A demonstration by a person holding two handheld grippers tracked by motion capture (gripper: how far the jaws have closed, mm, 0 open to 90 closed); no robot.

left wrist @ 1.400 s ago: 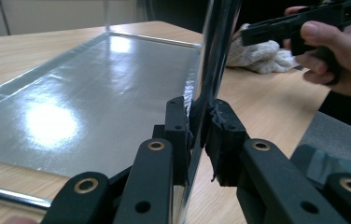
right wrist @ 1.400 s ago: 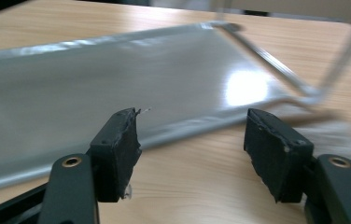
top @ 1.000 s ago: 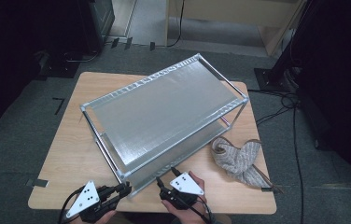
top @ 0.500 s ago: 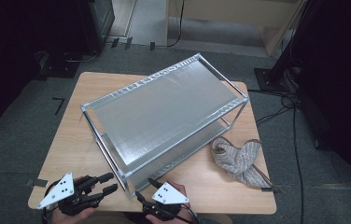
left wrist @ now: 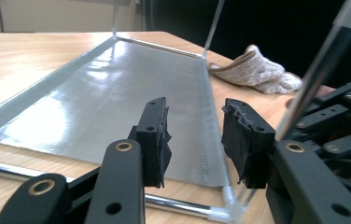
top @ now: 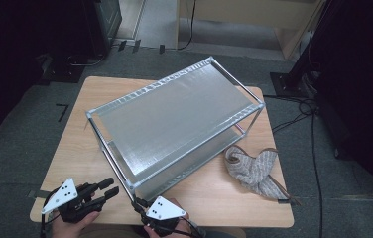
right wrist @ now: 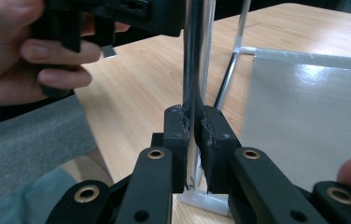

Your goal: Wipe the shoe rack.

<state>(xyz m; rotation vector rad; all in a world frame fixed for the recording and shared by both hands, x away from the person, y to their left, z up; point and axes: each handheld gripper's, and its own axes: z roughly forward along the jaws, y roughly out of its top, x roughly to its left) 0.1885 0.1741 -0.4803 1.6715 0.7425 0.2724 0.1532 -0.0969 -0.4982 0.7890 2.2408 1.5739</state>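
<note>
The right gripper point(right wrist: 193, 122) has just closed on the near corner post point(right wrist: 195, 56) of the two-tier metal shelf rack point(top: 174, 116), while the left gripper point(left wrist: 193, 135), empty and half-open beside it, likely needs its own hold before shifting the rack.

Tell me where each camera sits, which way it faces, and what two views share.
High view: above the table's near side, looking down on the metal rack; both hands at bottom.
Left gripper view: on the left claw, facing along the lower shelf.
Right gripper view: on the right claw, clamped on the rack's post.
Shared: glove.
</note>
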